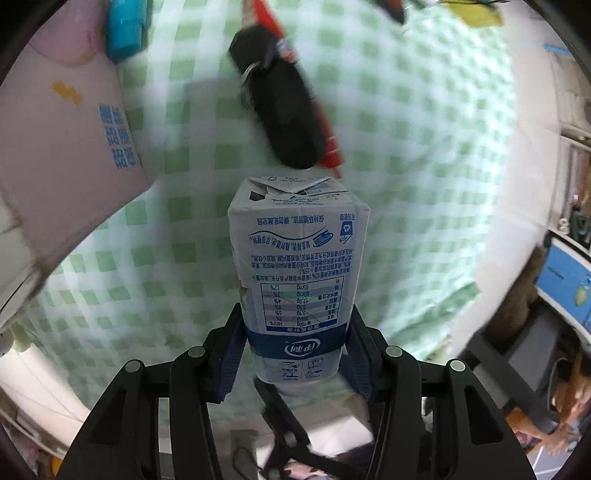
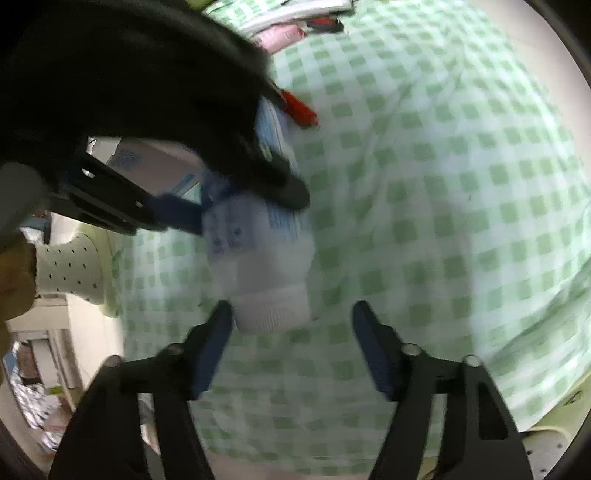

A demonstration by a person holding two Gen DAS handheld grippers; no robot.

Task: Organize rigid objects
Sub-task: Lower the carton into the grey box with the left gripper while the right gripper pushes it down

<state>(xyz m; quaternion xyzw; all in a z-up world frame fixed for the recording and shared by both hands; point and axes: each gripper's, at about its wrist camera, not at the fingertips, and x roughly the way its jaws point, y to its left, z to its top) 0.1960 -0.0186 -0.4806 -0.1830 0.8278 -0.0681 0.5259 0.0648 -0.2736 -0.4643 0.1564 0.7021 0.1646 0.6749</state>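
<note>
Your green-and-white checked cloth [image 1: 406, 155] covers the surface. Your left gripper [image 1: 295, 343] pinches the blue-white milk carton [image 1: 299, 258]; your right gripper [image 2: 291, 332] stands spread beside a blurred white plastic bottle [image 2: 266, 280].

A green-and-white checked cloth [image 1: 406, 147] covers the surface. On it, at twelve o'clock in the left wrist view, a black key fob [image 1: 280, 110] lies against a red pen [image 1: 328, 147]; at eleven, a blue object [image 1: 123, 29], perhaps a box, too blurred to tell.

White bottle [image 2: 266, 273] blurred, upper part hidden behind dark tongs [image 2: 207, 122]; pink box [image 1: 55, 155] cut off at edge.
</note>
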